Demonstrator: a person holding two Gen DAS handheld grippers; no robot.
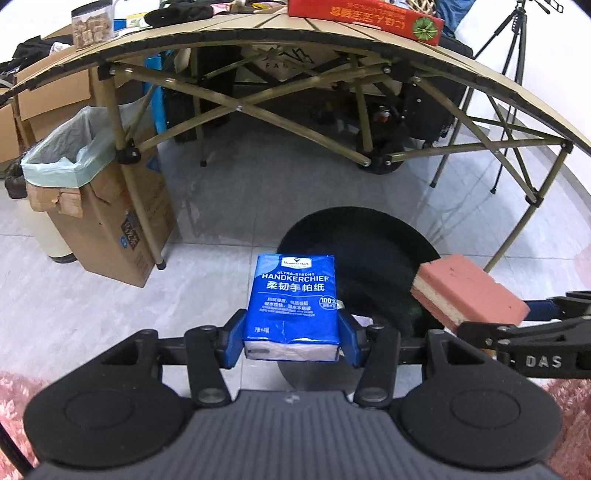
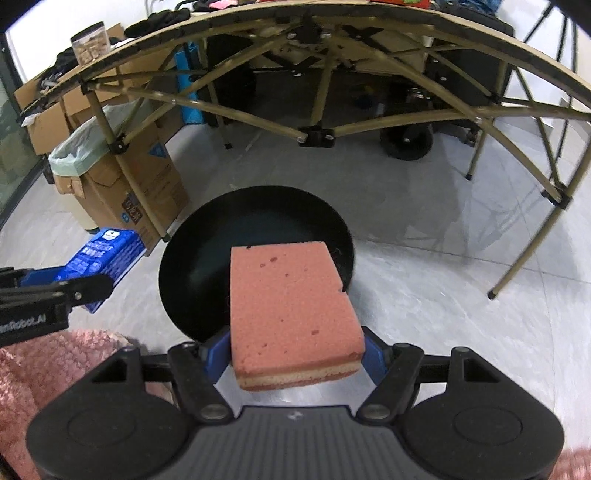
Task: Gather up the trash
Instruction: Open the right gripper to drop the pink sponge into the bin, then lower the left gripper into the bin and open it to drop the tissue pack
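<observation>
Overhead, the folding table spans both views, its crossed legs over grey floor tiles. Beside its left leg stands a cardboard box lined with a pale green bag; what lies inside I cannot tell. Below me on the tiles sits a black frying pan, bare so far as I see. My left gripper pinches a blue pack of handkerchief tissues across its sides; my right gripper clamps a pink sponge by its rear end, both held up over the pan.

Risks, as I judge them: the lined box stands well apart to the left, tucked close to the table leg, so a swing toward it could clip the frame. The sponge is soft and overhangs far forward; it may sag or slip. The tissue pack is slick and could slide out.
</observation>
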